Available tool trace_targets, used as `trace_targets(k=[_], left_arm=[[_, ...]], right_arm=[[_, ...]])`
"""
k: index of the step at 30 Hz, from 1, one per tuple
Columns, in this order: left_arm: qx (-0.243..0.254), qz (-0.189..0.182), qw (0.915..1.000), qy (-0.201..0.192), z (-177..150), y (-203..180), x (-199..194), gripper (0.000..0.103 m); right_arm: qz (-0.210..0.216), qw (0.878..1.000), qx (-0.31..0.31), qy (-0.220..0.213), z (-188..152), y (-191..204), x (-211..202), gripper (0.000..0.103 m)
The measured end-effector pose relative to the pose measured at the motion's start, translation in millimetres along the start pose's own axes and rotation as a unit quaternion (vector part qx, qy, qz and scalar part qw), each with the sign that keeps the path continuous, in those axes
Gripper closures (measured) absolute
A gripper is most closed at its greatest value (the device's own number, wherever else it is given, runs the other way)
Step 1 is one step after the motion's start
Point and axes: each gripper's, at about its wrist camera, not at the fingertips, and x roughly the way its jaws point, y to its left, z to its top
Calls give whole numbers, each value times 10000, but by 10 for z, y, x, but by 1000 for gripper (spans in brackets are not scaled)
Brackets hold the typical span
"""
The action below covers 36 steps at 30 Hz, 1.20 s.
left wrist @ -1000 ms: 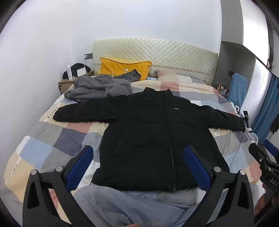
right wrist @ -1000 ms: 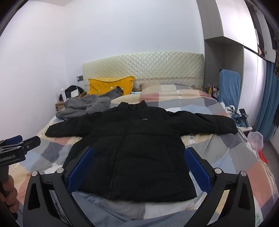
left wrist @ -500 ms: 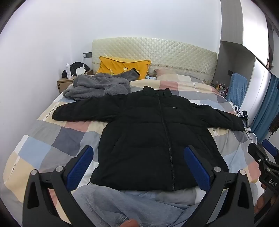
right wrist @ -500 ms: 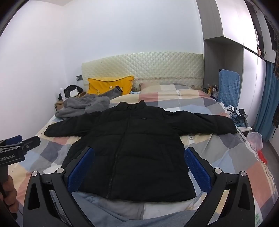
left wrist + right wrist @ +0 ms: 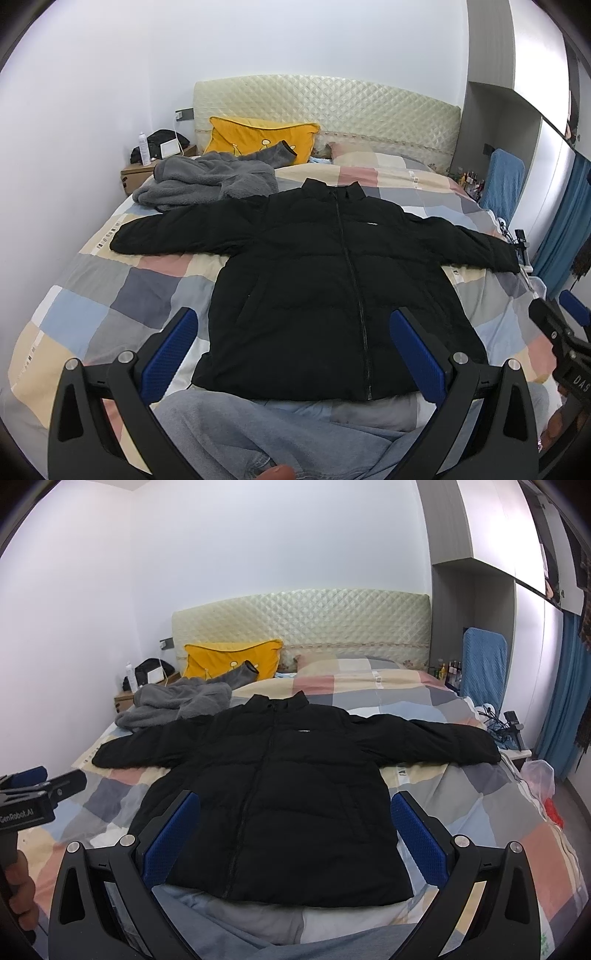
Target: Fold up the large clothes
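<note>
Jacket (image 5: 332, 280), black and puffy, lies flat and zipped on the patchwork bed (image 5: 122, 295), sleeves spread, unmoved over the last second. Left gripper (image 5: 293, 343) and right gripper (image 5: 295, 823) hover wide and empty, barely shifted; folding looks unstarted.

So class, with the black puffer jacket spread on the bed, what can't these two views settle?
- The black puffer jacket: its hem corners in both views, covered by the left gripper and right gripper.
- Its small white chest logo: too small to read.
- Small bottles beside the blue towel: too small to identify.
- The jacket's underside: against the checked bedspread.
</note>
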Motion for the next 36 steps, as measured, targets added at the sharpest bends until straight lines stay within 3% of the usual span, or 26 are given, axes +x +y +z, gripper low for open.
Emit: trace_targets(k=[36], left_arm=[[-44, -238, 9997, -20, 19, -75, -218, 0]], right_arm=[[57, 9998, 164, -78, -42, -55, -281, 0]])
